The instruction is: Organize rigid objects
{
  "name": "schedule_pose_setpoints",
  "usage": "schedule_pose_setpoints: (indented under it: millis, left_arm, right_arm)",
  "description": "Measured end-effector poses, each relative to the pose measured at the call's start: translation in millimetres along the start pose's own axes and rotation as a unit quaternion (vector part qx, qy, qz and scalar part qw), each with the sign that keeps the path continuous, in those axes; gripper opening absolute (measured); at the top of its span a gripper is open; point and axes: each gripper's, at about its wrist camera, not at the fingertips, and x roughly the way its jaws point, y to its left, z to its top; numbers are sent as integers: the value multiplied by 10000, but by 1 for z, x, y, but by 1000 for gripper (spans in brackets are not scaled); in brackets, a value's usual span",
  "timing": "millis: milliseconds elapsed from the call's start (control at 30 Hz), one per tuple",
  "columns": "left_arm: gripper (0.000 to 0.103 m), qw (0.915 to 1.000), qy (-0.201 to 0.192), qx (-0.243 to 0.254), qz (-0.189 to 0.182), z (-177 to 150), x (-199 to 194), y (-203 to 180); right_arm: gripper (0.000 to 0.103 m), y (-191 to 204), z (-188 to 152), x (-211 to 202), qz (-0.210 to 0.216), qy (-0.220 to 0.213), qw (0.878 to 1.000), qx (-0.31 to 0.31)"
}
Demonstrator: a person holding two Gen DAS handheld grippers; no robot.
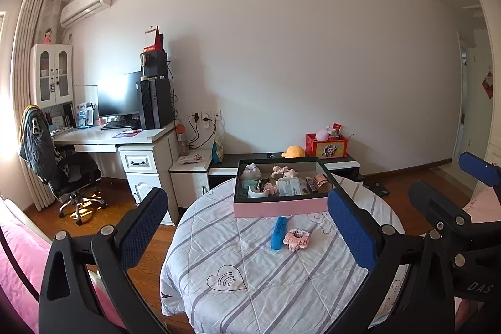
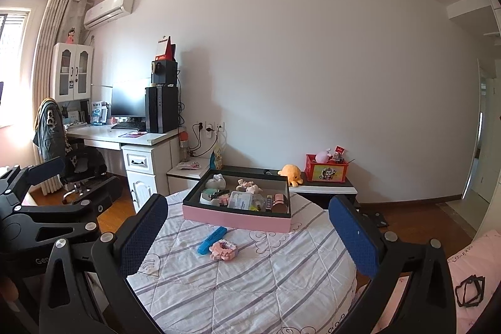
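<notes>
We see the round tabletop [image 1: 281, 287] with the pink box [image 1: 281, 207] at its far edge, already part filled. Near it lie a blue bar [image 1: 278, 233] and pink block toy [image 1: 296, 238], still out. Left tongs [image 1: 247, 227] and right tongs [image 2: 250, 235] hover spread, empty. Next, we judge: descend, pinch one.

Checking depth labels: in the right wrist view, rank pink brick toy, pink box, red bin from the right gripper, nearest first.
From the right gripper, open above the table:
1. Pink brick toy, on the cloth just ahead, beside the blue marker.
2. Pink box, behind it at the table's far side.
3. Red bin, on the low cabinet by the wall, to the right.
</notes>
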Motion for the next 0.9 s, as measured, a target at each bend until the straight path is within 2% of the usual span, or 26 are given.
schedule_pose_setpoints:
  millis: [900]
  left_arm:
    - [103, 10000, -7, 62, 36, -2, 2, -2]
  right_arm:
    - [103, -5, -1, -3, -238, 78, 9997, 74]
